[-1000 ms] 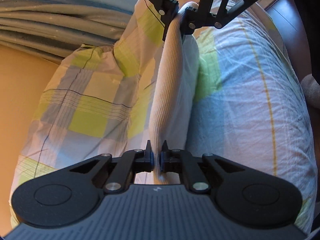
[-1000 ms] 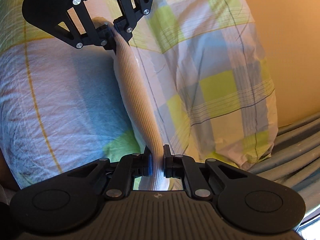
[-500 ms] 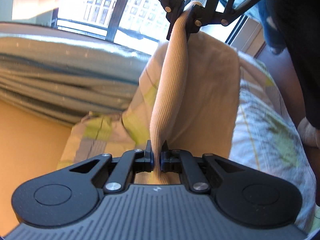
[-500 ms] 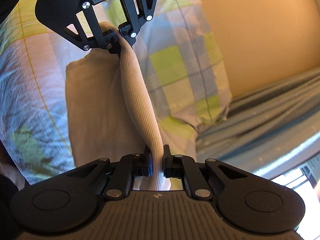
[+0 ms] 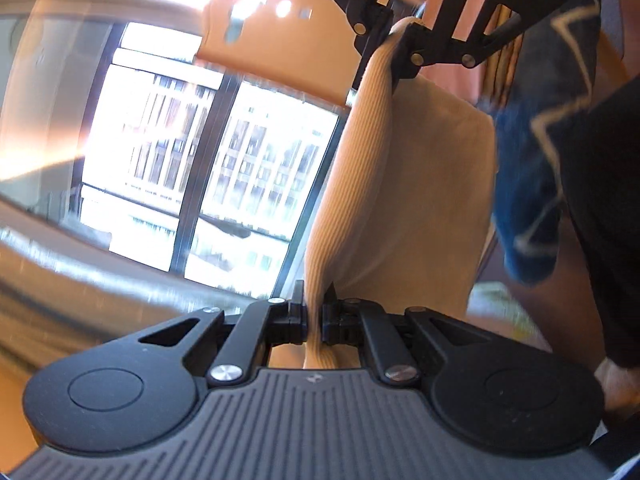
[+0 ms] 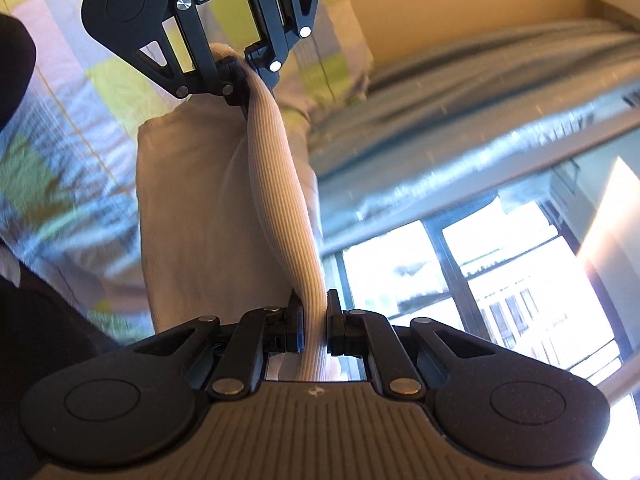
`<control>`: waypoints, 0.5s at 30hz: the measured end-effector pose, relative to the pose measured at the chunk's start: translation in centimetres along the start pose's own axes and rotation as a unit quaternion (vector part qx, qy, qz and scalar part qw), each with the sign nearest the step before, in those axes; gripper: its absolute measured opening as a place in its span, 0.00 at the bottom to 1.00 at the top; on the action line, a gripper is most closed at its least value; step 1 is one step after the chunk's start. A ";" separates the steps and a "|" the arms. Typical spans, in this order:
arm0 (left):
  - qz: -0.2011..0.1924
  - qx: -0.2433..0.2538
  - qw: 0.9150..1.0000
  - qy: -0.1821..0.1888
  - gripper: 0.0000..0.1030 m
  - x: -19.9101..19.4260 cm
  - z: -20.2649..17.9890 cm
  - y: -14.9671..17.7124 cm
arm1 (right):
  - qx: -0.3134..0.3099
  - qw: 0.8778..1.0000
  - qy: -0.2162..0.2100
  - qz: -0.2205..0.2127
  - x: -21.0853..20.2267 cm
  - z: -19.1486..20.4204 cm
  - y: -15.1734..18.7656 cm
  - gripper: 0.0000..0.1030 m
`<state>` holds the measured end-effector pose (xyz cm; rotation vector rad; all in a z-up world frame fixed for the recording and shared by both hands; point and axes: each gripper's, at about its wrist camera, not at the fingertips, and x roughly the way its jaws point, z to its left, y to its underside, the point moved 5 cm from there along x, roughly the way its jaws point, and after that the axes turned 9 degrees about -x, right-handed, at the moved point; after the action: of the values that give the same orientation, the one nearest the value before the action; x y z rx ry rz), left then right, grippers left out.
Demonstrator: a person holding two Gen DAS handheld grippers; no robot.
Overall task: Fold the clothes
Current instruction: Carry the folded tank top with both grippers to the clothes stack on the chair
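Observation:
A beige ribbed garment (image 5: 404, 184) hangs in the air, stretched between my two grippers. My left gripper (image 5: 314, 320) is shut on one end of its top edge. My right gripper (image 6: 314, 324) is shut on the other end. The garment (image 6: 208, 208) droops down below the held edge, folded over itself. In the left wrist view the right gripper (image 5: 394, 46) shows at the top, clamped on the cloth. In the right wrist view the left gripper (image 6: 240, 76) shows at the top, also clamped on it.
A bed with a checked yellow, blue and white cover (image 6: 64, 128) lies below. A pillow (image 6: 340, 40) and a folded blue-grey blanket (image 6: 460, 92) lie near the orange wall. A large window (image 5: 208, 168) is behind. The person's dark clothing (image 5: 580, 160) is at the right.
Both grippers have lifted the garment up off the bed. The views have tilted from the bed cover up to the window, and the cloth now hangs free.

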<state>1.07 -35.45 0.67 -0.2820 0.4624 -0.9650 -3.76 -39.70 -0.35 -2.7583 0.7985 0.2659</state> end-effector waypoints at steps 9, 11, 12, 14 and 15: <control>-0.121 0.030 0.990 0.062 0.05 2.5 -3.9 -11.9 | 0.035 0.990 0.035 0.129 -5.7 -2.6 11.1 0.07; -0.136 0.033 0.987 0.075 0.05 2.9 -4.7 -13.9 | 0.043 0.987 0.040 0.148 -6.9 -3.1 13.3 0.07; -0.141 0.034 0.986 0.083 0.05 3.1 -5.0 -14.7 | 0.047 0.986 0.042 0.156 -7.4 -3.2 14.1 0.07; -0.151 0.034 0.983 0.097 0.05 3.6 -5.6 -16.1 | 0.054 0.983 0.043 0.171 -8.5 -3.4 15.8 0.07; -0.155 0.034 0.982 0.102 0.05 3.8 -5.9 -16.6 | 0.057 0.982 0.042 0.176 -8.9 -3.3 16.6 0.07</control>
<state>-11.99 -47.87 1.70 -0.1960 0.5827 -1.3206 -19.89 -49.77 1.76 -2.5234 1.2838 0.1627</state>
